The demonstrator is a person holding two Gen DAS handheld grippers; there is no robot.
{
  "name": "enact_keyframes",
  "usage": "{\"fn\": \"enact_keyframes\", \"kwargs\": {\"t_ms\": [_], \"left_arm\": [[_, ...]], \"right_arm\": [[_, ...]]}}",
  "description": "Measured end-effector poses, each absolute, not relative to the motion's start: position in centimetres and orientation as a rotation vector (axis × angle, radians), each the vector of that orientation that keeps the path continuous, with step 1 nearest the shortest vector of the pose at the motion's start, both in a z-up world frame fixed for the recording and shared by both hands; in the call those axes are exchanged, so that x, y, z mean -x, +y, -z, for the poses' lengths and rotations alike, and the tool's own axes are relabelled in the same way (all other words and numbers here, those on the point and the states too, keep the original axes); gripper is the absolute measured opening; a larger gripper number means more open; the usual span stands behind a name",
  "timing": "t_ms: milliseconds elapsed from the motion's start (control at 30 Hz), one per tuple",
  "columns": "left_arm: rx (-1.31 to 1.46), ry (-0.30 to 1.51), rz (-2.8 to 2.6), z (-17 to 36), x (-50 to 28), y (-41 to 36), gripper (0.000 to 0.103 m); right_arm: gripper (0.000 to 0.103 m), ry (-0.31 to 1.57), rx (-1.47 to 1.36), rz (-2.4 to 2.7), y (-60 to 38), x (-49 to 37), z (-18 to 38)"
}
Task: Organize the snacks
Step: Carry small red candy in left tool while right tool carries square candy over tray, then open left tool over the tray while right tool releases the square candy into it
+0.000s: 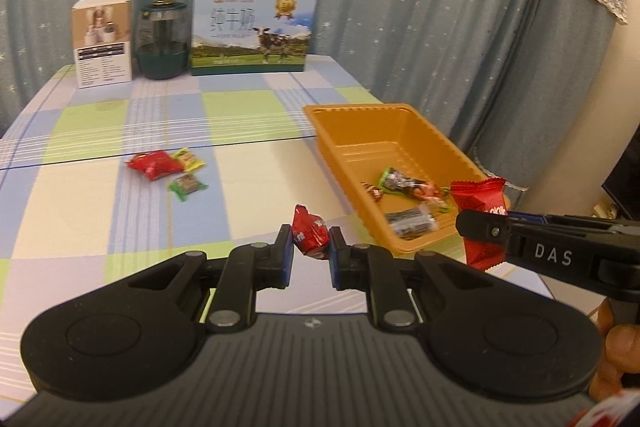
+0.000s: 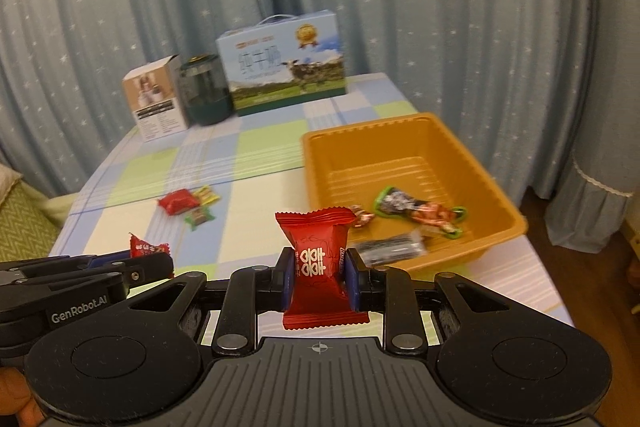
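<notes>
My left gripper (image 1: 310, 241) is shut on a small red candy (image 1: 309, 234), held above the checked tablecloth just left of the orange tray (image 1: 320, 131). My right gripper (image 2: 316, 273) is shut on a bigger red snack packet (image 2: 318, 263) standing upright between its pads; in the left wrist view the same red snack packet (image 1: 478, 215) hangs over the tray's near right corner. Several wrapped snacks (image 2: 420, 213) lie inside the orange tray (image 2: 316, 179). Three loose snacks lie on the cloth: a red pouch (image 1: 154, 165), a yellow-green one (image 1: 188, 159) and a green one (image 1: 187, 185).
At the table's far edge stand a white carton (image 1: 103, 41), a dark green jar (image 1: 163, 41) and a blue milk box (image 1: 252, 31). Starred blue curtains hang behind. A cloth-covered tall object (image 1: 560, 67) stands right of the table. A person's hand (image 1: 618, 351) grips the right handle.
</notes>
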State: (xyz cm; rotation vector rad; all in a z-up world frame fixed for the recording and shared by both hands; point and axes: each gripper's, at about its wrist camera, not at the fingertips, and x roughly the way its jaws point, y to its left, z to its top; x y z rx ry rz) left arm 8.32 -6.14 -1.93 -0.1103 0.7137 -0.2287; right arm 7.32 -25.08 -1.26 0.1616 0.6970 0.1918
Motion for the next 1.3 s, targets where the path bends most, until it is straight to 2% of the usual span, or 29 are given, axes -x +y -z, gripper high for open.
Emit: {"fn": "enact_keyframes", "kwargs": {"t_ms": [633, 1300], "left_arm": [[0.081, 0.728, 0.379, 2.0, -12.7, -13.8, 0.016], [0.046, 0.771, 0.428, 4.8, -19.5, -17.0, 0.016]], "right_arm": [[0.026, 0.701, -0.173, -0.081, -31.7, -9.7, 1.4], [0.026, 0.725, -0.210, -0.074, -34.3, -16.7, 3.1]]}}
